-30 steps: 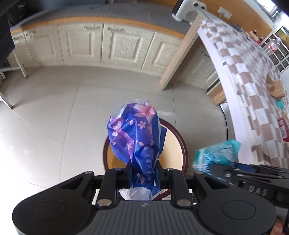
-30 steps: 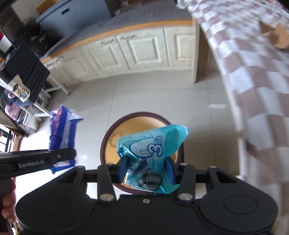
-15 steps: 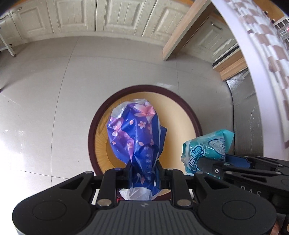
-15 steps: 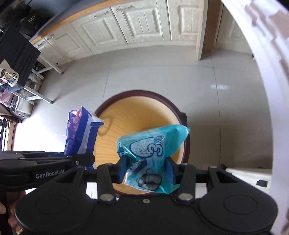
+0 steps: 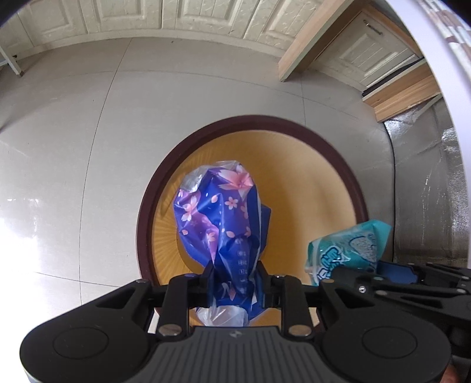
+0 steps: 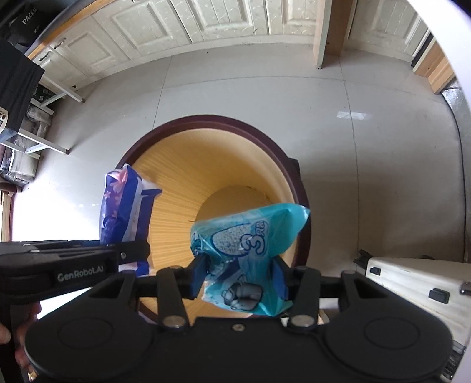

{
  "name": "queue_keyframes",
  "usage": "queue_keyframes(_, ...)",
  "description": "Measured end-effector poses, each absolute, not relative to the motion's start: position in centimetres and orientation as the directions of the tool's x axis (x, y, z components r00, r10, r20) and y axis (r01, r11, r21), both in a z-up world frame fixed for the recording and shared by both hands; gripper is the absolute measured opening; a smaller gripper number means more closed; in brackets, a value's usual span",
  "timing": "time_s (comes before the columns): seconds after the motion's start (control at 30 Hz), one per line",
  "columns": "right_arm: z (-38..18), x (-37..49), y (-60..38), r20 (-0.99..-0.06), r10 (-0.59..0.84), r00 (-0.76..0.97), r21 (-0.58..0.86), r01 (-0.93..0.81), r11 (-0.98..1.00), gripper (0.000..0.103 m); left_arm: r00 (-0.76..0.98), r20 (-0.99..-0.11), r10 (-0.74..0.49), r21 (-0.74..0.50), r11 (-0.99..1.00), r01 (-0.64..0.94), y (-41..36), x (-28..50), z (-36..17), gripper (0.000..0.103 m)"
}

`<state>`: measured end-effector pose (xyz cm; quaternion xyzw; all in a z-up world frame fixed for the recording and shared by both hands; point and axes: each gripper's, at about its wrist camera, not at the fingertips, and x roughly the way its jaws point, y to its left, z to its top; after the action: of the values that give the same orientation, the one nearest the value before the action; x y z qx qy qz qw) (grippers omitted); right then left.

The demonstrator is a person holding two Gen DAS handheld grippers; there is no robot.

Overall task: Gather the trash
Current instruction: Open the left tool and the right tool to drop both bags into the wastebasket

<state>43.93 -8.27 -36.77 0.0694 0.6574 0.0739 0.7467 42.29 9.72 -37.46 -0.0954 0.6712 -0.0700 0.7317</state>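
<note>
Item: both tools now lower than a second ago, directly over the bin [image 5: 147,235]. Left tool [image 5: 234,282] pinches the purple floral wrapper [image 5: 217,218], jaws starting to open; right tool [image 6: 240,277] clamps the teal packet [image 6: 247,235]. Both pieces hang above the bin's mouth, so release appears next.

floor [image 5: 88,132]: pale glossy tiles, window glare | back: cream panelled cabinets [image 6: 206,20] | wooden upright post [image 5: 306,38]

Bin [image 6: 297,188] mouth below both grippers wide and unobstructed, yellow interior bare to the bottom; tiled floor [image 5: 73,147] open left and ahead; white table edge [image 5: 441,88] close on right, cabinets [image 6: 206,20] well beyond, white case [image 6: 418,282] beside bin.
</note>
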Motion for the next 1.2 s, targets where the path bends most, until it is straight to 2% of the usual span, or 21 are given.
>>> queue_keyframes(0.17,-37.2,44.2,-8.7,-0.967,0.204,0.154,0.204,-0.016,0.979,0.050,0.086,-0.975,-0.204,-0.206,0.978,-0.017,10.0,42.8,-38.3,0.029)
queue_keyframes(0.27,-37.2,44.4,-9.1,-0.957,0.231,0.174,0.236,0.006,0.972,0.058,0.086,-0.971,-0.223,-0.225,0.974,-0.020,10.3,42.7,-38.5,0.043)
queue_keyframes(0.4,-37.5,44.3,-9.3,-0.959,0.225,0.173,0.232,0.018,0.973,0.059,0.078,-0.975,-0.210,-0.212,0.977,-0.030,10.7,42.5,-38.5,0.051)
queue_keyframes(0.47,-37.7,44.3,-9.2,-0.958,0.230,0.169,0.237,0.022,0.971,0.064,0.077,-0.973,-0.217,-0.220,0.975,-0.032,11.0,42.4,-38.5,0.057)
queue_keyframes(0.57,-37.6,44.3,-9.3,-0.958,0.229,0.175,0.238,0.032,0.971,0.074,0.079,-0.974,-0.211,-0.214,0.976,-0.029,11.1,42.6,-38.4,0.059)
queue_keyframes(1.03,-37.1,43.7,-9.8,-0.962,0.212,0.170,0.220,0.034,0.975,0.075,0.082,-0.977,-0.196,-0.199,0.980,-0.030,10.9,42.6,-37.7,0.059)
queue_keyframes(1.1,-36.9,43.5,-10.0,-0.965,0.204,0.164,0.213,0.038,0.976,0.075,0.078,-0.978,-0.194,-0.196,0.980,-0.030,11.0,42.7,-37.5,0.060)
queue_keyframes(1.2,-36.4,43.1,-10.3,-0.969,0.187,0.164,0.196,0.038,0.980,0.079,0.088,-0.978,-0.188,-0.191,0.981,-0.027,10.9,42.6,-37.0,0.068)
